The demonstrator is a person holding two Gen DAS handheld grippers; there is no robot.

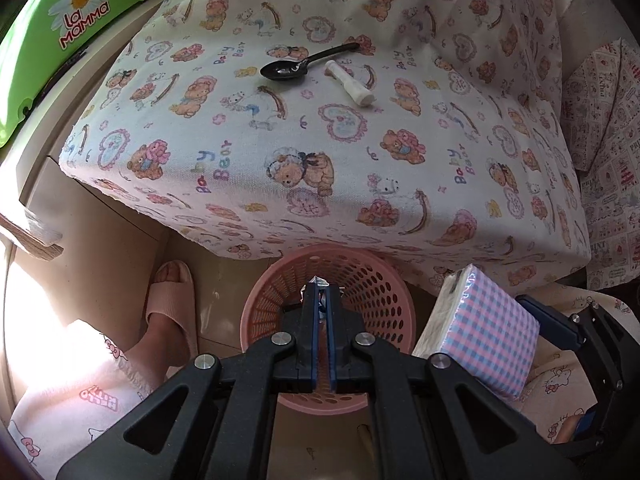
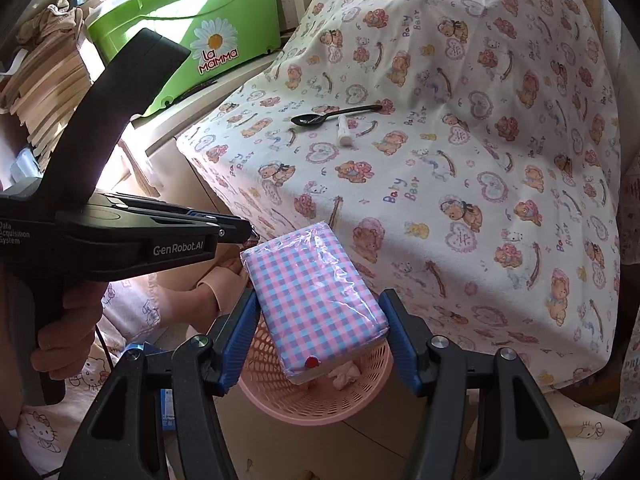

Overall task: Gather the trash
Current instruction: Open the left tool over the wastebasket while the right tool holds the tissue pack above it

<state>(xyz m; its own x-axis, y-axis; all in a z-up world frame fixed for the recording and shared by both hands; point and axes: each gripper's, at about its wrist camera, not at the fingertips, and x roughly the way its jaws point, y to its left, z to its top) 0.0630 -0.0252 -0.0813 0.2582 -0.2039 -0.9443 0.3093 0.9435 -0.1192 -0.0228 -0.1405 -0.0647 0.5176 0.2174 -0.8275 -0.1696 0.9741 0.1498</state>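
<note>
Your left gripper [image 1: 323, 292] is pinched shut on a foil scrap [image 1: 318, 282] over the pink basket [image 1: 384, 280]. Your right gripper [image 2: 318, 316] clamps the checked tissue pack [image 2: 316, 300], its near end over the basket rim, just beside the table edge [image 2: 400, 280].

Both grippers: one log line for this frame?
left gripper: shut on wrapper, over basket | right gripper: holds tissue pack | table: spoon, tube

A table draped in a teddy-bear print cloth [image 1: 320, 152] carries a black spoon [image 1: 304, 65] and, just beside it, a small white plastic piece [image 1: 350, 85]. On the floor [image 1: 224, 280] at its foot stands a pink basket [image 1: 376, 280].
</note>
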